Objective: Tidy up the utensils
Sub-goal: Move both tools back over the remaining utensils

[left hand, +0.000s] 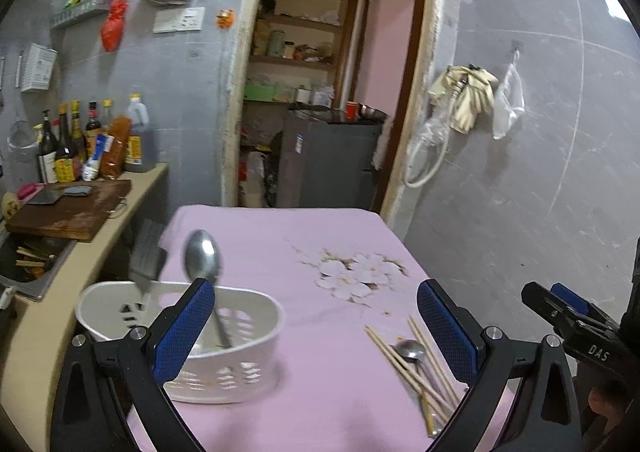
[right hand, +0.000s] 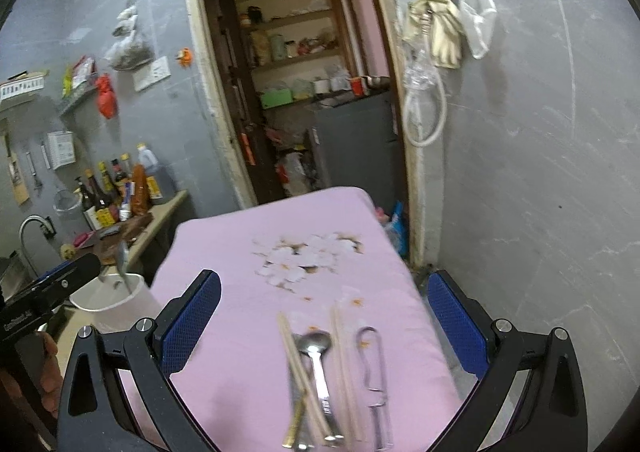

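The letters "DAS" stand in white on the black body of the right gripper [left hand: 570,310] in the left wrist view; the bottle labels [left hand: 64,167] on the counter are too small and blurred to read.

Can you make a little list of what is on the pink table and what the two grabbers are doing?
table: pink cloth, flower print
basket: white basket, near left edge
in basket: big spoon, spatula
on cloth: small spoon, chopsticks, wire tool
left gripper: open, empty
right gripper: open, empty, above the loose utensils
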`<state>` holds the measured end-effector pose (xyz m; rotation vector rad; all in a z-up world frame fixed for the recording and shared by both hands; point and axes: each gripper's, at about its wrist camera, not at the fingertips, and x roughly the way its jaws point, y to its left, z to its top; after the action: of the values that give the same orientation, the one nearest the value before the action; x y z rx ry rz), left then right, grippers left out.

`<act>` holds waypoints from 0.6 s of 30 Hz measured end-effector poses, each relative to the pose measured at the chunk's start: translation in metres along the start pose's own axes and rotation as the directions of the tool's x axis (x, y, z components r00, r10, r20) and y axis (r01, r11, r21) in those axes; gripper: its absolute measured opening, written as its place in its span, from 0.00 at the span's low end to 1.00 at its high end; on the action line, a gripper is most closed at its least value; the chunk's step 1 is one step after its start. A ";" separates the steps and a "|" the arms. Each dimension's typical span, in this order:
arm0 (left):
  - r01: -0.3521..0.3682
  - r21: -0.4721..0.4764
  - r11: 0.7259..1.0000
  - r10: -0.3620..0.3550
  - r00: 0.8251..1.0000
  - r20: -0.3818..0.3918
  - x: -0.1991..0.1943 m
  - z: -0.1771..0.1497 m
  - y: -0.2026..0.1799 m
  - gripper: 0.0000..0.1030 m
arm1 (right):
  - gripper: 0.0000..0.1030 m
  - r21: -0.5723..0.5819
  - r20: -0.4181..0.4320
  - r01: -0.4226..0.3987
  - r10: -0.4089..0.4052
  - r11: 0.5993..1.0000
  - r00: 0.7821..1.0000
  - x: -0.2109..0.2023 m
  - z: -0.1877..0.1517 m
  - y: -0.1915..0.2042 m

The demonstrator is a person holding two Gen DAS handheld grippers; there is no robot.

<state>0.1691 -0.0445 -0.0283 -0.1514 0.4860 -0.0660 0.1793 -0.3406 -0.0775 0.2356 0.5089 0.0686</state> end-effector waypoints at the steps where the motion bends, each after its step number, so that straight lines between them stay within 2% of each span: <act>1: 0.006 0.003 1.000 -0.006 1.000 -0.006 0.003 -0.001 -0.005 0.99 | 0.98 0.004 -0.009 0.007 -0.007 1.000 1.000 0.002 -0.002 -0.006; 10: 0.033 0.003 0.999 -0.033 0.997 -0.073 0.031 -0.014 -0.043 0.99 | 0.98 -0.036 -0.096 0.055 -0.059 0.998 0.994 0.031 -0.012 -0.039; 18: 0.002 -0.024 1.000 -0.006 0.986 -0.164 0.070 -0.032 -0.057 0.99 | 0.98 -0.075 -0.191 0.030 -0.044 0.997 0.981 0.062 -0.026 -0.053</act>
<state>0.2137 -0.1121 -0.0793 -0.1710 0.6515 -0.0768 0.2209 -0.3786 -0.1421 0.1494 0.7021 0.0739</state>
